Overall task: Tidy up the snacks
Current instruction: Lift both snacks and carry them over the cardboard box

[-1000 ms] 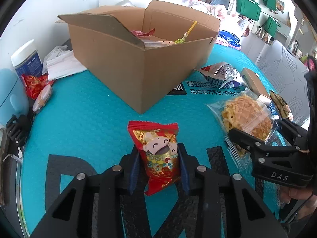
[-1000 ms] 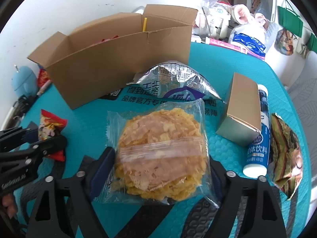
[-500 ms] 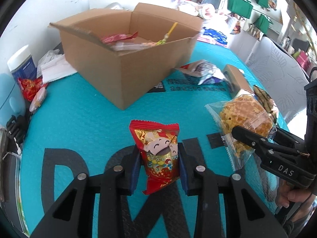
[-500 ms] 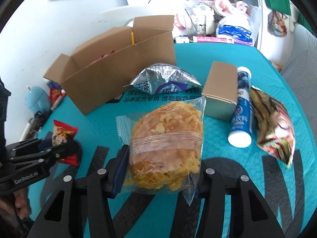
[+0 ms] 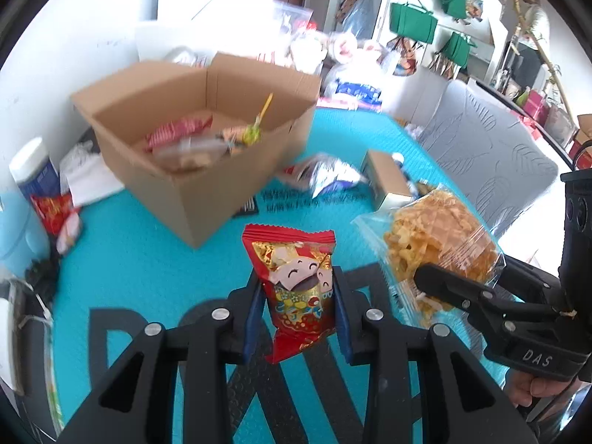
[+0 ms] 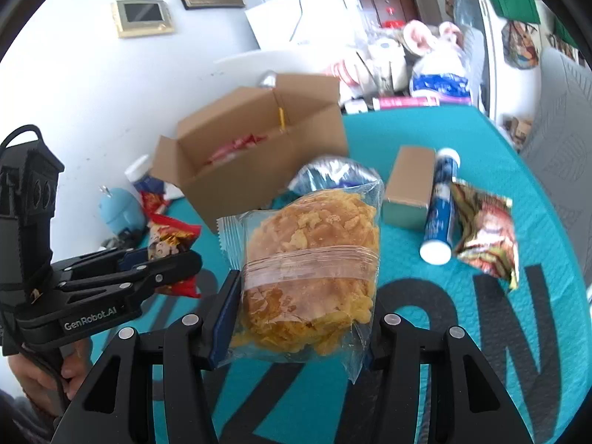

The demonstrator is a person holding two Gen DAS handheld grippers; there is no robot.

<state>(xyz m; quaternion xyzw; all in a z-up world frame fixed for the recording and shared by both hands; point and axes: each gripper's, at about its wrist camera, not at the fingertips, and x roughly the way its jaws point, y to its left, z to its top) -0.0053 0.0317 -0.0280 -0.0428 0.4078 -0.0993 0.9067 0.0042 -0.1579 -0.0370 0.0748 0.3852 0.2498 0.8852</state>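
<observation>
My left gripper (image 5: pixel 298 314) is shut on a red snack packet (image 5: pixel 296 288) with a cartoon face and holds it above the teal mat. My right gripper (image 6: pixel 299 318) is shut on a clear bag of golden crisps (image 6: pixel 310 270), also lifted. Each shows in the other view: the crisp bag (image 5: pixel 440 244) to the right, the red packet (image 6: pixel 170 240) to the left. An open cardboard box (image 5: pixel 192 140) with several snacks inside stands ahead; it also shows in the right wrist view (image 6: pixel 255 159).
On the mat (image 6: pixel 481 333) lie a silver bag (image 6: pixel 333 174), a small brown carton (image 6: pixel 409 185), a blue tube (image 6: pixel 440 207) and a striped packet (image 6: pixel 484 229). A white-capped jar (image 5: pixel 33 177) and red packets (image 5: pixel 55 211) sit left of the box. Clutter lines the far edge.
Both grippers have risen well above the mat with their snacks, so the inside of the box now shows. Both grips are unchanged.
</observation>
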